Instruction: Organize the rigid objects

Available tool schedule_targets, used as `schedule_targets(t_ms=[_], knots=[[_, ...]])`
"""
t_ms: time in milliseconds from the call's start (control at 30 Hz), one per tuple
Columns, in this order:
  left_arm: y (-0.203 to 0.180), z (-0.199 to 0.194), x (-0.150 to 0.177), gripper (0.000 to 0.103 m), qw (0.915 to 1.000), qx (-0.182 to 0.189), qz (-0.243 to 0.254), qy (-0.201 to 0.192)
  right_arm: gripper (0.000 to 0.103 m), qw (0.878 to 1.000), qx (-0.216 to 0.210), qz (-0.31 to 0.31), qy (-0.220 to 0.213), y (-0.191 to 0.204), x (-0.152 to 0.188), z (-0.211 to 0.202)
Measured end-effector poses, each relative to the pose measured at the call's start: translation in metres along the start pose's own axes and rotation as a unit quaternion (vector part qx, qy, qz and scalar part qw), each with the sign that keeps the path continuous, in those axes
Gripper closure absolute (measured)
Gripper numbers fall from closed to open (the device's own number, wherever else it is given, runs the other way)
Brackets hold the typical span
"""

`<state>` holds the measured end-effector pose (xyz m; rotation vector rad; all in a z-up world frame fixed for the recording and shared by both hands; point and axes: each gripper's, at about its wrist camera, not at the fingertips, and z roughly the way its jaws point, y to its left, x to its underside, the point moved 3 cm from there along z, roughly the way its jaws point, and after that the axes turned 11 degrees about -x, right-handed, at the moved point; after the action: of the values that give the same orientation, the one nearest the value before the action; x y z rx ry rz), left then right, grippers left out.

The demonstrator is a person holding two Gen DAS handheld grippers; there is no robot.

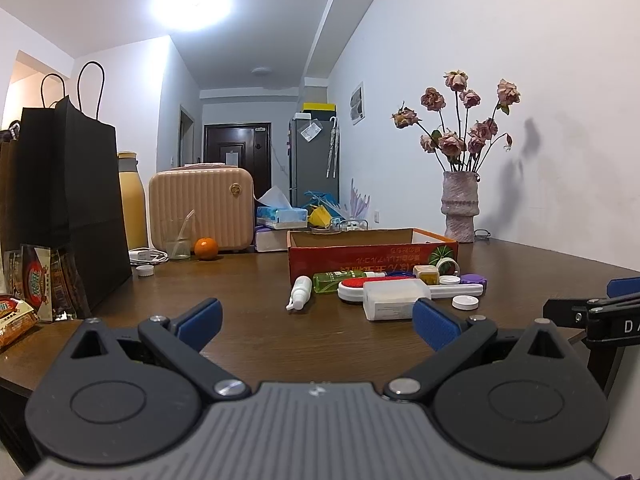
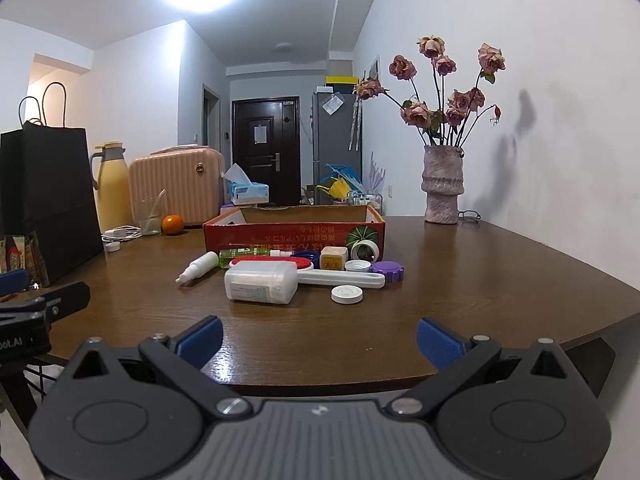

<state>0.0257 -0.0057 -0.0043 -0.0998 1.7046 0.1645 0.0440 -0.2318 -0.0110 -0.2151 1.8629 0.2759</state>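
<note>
- The left gripper (image 1: 318, 326) hovers low over the near edge of the brown table (image 1: 240, 280), its blue-padded jaws spread wide with nothing between them.
- The right gripper (image 2: 320, 344) sits at the table's near rim, jaws likewise released and empty; its tip shows in the left view at 3 o'clock.
- The things to sort lie in a cluster at 12 o'clock from both grippers, well apart from the fingers, just in front of a red cardboard box (image 2: 294, 234).
- Nearest is a frosted white container (image 2: 260, 282) on its side; at its 9 o'clock lies a small white spray bottle (image 2: 198, 267), at its 3 o'clock a loose white cap (image 2: 347, 294).
- Behind it lie a green bottle (image 2: 244, 255), a red and white brush (image 2: 340, 276) with a long handle, a yellowish cube (image 2: 333, 258), a roll of tape (image 2: 364, 250) and a purple lid (image 2: 387, 271).
- The container hides most of the brush's red head, and a blue item behind it cannot be made out.
- At 10 o'clock stand a black paper bag (image 1: 68, 200), a yellow flask (image 2: 112, 188), a pink case (image 1: 202, 208), a glass (image 1: 178, 242) and an orange (image 1: 206, 248).
- At 1 o'clock a vase (image 2: 442, 190) of dried roses stands against the wall.
- The box's inside is hidden by its front wall.
- Snack packets (image 1: 24, 296) at 9 o'clock are cut off by the left view's edge.
</note>
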Motion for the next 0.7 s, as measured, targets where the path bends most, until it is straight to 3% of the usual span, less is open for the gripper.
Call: schedule_targets(t_ms=[700], knots=[[-0.0008, 0.0003, 0.0007, 0.0, 1.0, 0.001, 0.001, 0.001, 0.0, 1.0, 0.003, 0.001, 0.001, -0.0013, 0.0009, -0.0012]])
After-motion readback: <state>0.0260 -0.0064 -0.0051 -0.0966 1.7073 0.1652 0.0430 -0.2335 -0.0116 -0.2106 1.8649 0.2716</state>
